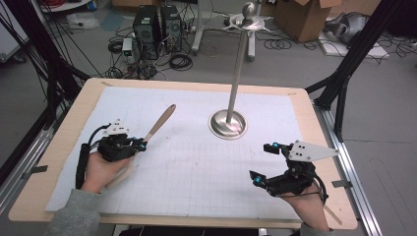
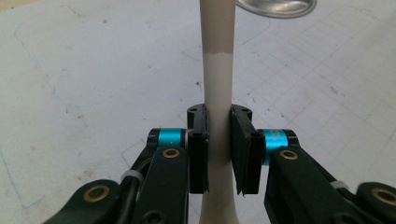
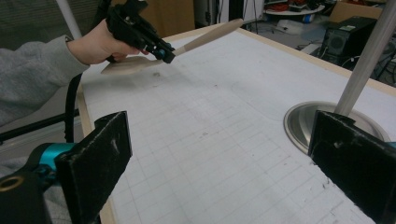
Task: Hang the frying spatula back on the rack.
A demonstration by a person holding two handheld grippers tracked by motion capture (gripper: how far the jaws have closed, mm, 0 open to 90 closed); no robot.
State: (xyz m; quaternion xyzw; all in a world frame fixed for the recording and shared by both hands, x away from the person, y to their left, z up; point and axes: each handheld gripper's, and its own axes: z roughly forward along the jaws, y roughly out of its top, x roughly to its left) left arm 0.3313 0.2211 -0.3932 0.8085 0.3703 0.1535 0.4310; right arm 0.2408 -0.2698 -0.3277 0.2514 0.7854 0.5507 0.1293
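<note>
**Left gripper holds spatula clear of the desk; right gripper on standby**

1. Left gripper (image 1: 140, 145): its fingers (image 2: 198, 149) are clamped on the neck of the wooden spatula (image 1: 158, 123), 1 pad on each side, just above the point where the handle widens into the blade. A grip this close to the blade probably limits swing in the long handle.

2. Spatula position: in the right gripper view it hangs above the gridded mat (image 1: 196, 162), blade toward the person's hand (image 3: 95, 44), handle tip angled up and away toward the far edge of the desk (image 1: 196, 84). It touches nothing else.

3. Right gripper (image 1: 263, 163): fingers (image 3: 95, 161) spread wide with nothing between them, resting near the front right of the mat, well apart from the spatula.

4. Metal stand (image 1: 227, 123): 1 round base and an upright pole, beyond both grippers at mid-desk. The raised, tilted handle suggests the spatula is meant for this stand; that is a judgement only.
</note>
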